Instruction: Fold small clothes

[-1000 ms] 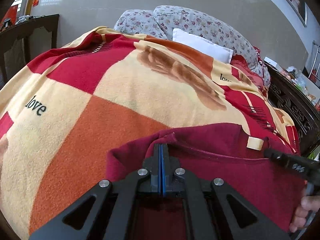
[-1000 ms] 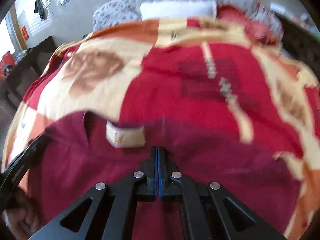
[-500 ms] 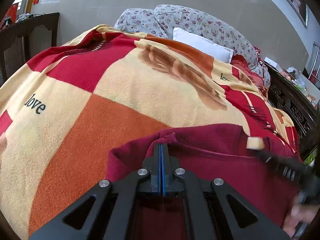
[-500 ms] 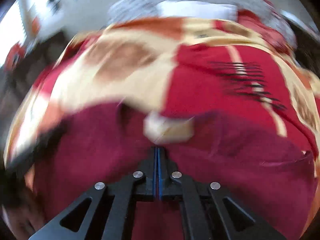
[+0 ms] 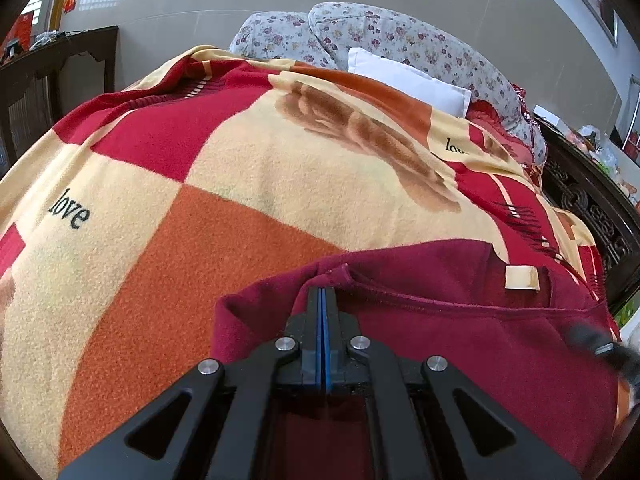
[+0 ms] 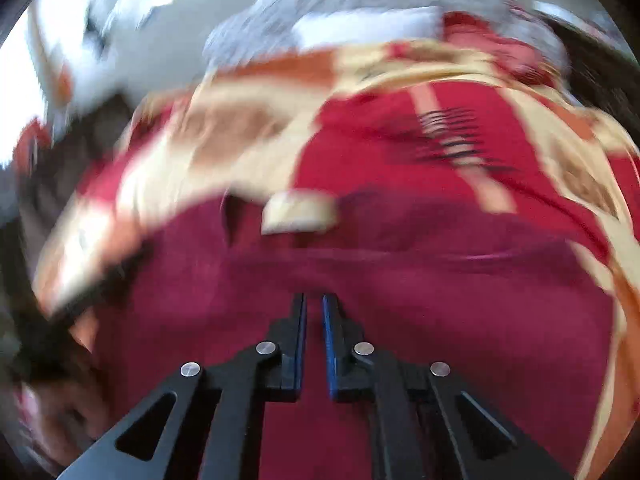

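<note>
Left tool (image 5: 322, 294) clenched on maroon garment (image 5: 460, 344) collar, anchoring for fold | right tool (image 6: 315, 304) opening, nothing between pads | spread on bed blanket (image 5: 240, 184)

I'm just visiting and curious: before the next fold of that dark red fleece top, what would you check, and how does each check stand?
1. Left gripper shut on the dark red fleece top at its neckline: ok.
2. Right gripper clear of cloth: jaws opening, nothing pinched: ok.
3. Top lies on the checked fleece blanket: ok.
4. Cream neck label visible: ok.
5. Cloth smooth: cannot tell.
</note>
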{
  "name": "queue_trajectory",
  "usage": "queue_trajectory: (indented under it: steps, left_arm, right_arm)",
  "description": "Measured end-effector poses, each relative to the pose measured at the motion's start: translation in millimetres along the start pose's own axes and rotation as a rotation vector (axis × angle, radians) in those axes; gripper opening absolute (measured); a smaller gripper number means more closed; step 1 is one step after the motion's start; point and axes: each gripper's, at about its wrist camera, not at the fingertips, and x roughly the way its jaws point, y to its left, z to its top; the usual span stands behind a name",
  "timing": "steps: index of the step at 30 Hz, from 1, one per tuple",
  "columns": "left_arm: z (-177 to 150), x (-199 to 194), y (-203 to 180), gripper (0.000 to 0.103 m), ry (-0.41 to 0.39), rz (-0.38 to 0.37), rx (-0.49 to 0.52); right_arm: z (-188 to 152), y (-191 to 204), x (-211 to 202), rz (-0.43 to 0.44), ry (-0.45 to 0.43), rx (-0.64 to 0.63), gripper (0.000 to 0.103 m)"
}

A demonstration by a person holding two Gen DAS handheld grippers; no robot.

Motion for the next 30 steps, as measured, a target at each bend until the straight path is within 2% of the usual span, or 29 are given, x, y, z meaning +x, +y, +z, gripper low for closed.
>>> queue_trajectory:
  steps: [1,2,5,6,8,9,12,14,15,16,17,19,20,22,28,29,30]
  left_arm:
    - [0,1,0,0.003,0.003,0.002,0.002]
    - [0,1,0,0.003,0.005,0.004,0.004]
    - [1,3,-2,0.003,0.008,0.017,0.013]
    - [0,3,-3,0.003,0.008,0.02,0.017]
    - [0,3,-3,0.003,0.01,0.025,0.021]
    - [0,4,-3,0.003,0.011,0.024,0.021]
    - [0,3,-3,0.003,0.01,0.025,0.021]
    - [1,4,-3,0.003,0.011,0.026,0.022]
    - [1,4,-3,0.003,0.013,0.028,0.024]
    - [0,4,-4,0.003,0.013,0.03,0.024]
    - [0,4,-4,0.003,0.013,0.031,0.026]
    - [0,5,-4,0.003,0.013,0.03,0.025]
    - [0,4,-4,0.003,0.013,0.029,0.025]
    - [0,5,-5,0.003,0.016,0.03,0.026]
    - [0,7,-7,0.003,0.025,0.017,0.036]
    - [1,8,-8,0.006,0.026,0.012,0.04]
    - [1,8,-8,0.015,0.03,-0.006,0.045]
  right_arm:
    - [2,-8,-15,0.02,-0.03,-0.013,0.009]
    - [1,-16,-23,-0.002,-0.037,-0.013,0.009]
    - [5,-70,-20,-0.167,0.017,0.055,0.009]
    - [3,-87,-16,-0.198,0.048,0.084,0.004]
    - [-2,-106,-18,-0.142,0.032,0.11,0.0]
    - [-1,-104,-21,-0.149,0.022,0.101,0.0]
    - [-4,-75,-39,-0.244,-0.017,0.021,0.002]
    - [-7,-54,-58,-0.22,-0.069,-0.025,0.003]
    - [-10,-46,-62,-0.207,-0.081,-0.047,0.008]
    - [-13,-34,-64,-0.239,-0.082,-0.083,0.014]
    - [-12,-31,-55,-0.28,-0.076,-0.098,0.036]
    - [-18,-39,-32,-0.347,-0.011,-0.109,0.058]
    - [-27,-49,-17,-0.364,0.047,-0.1,0.058]
    - [-38,-59,-12,-0.333,-0.005,-0.099,0.059]
    - [-39,-50,-11,-0.387,-0.032,-0.131,0.061]
    - [-38,-49,-12,-0.383,-0.035,-0.129,0.061]
    - [-38,-48,-12,-0.381,-0.037,-0.128,0.061]
